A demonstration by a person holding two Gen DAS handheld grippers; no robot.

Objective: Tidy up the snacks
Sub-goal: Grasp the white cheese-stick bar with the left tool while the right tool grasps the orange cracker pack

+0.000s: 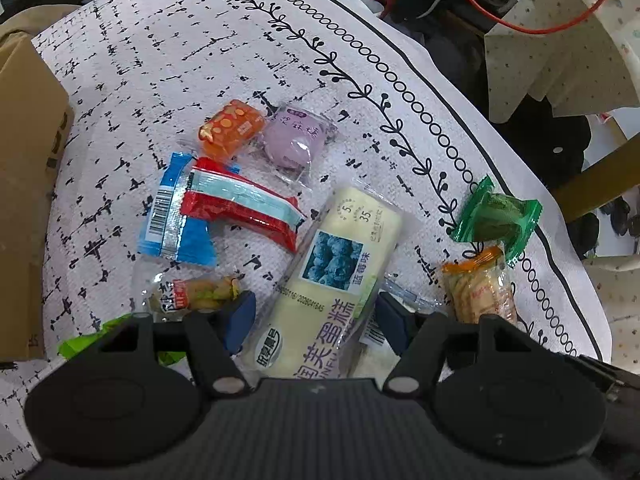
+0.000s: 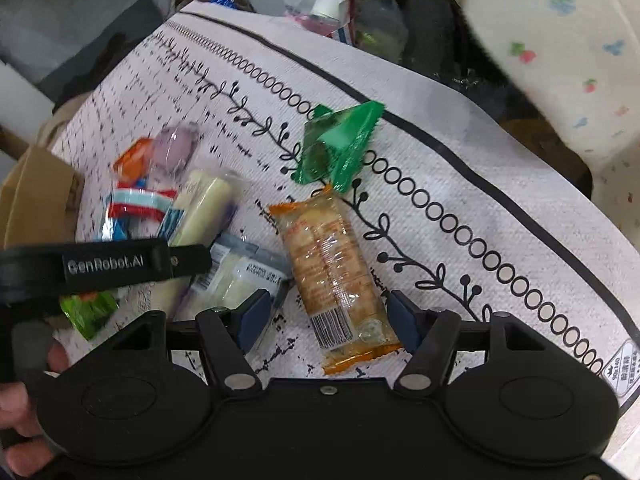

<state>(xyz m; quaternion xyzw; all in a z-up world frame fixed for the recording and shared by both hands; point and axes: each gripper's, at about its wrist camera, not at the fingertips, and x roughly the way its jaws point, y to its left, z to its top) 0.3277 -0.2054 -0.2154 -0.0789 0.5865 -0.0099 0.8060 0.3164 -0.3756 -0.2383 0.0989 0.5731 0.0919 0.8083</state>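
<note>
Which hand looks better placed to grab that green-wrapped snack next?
The right. The green-wrapped snack lies just ahead of the right gripper, past the cracker pack between its fingers. In the left wrist view it sits far to the side of the left gripper.

White tablecloth (image 1: pixel 168 60) with black dash speckle, a black vine-and-leaf line, a row of black rings and a solid black border stripe. Pale yellow cake pack (image 1: pixel 340 256) with blue berry picture and purple lettering. Red wrapper (image 1: pixel 244 208) with white and light blue stripes, on a blue wrapper (image 1: pixel 172 220) with silver seam and white barcode panel. Orange pack (image 1: pixel 230 130) with pale dots, far left. Lilac round snack (image 1: pixel 292 140) in clear film. Green foil wrapper (image 2: pixel 336 144). Clear cracker pack (image 2: pixel 336 276) with orange ends, tan crackers, white barcode. Lime green wrapper (image 2: pixel 90 312) near left. Brown cardboard box (image 1: pixel 28 184). Both grippers black with dark blue pads (image 2: pixel 402 320).
</note>
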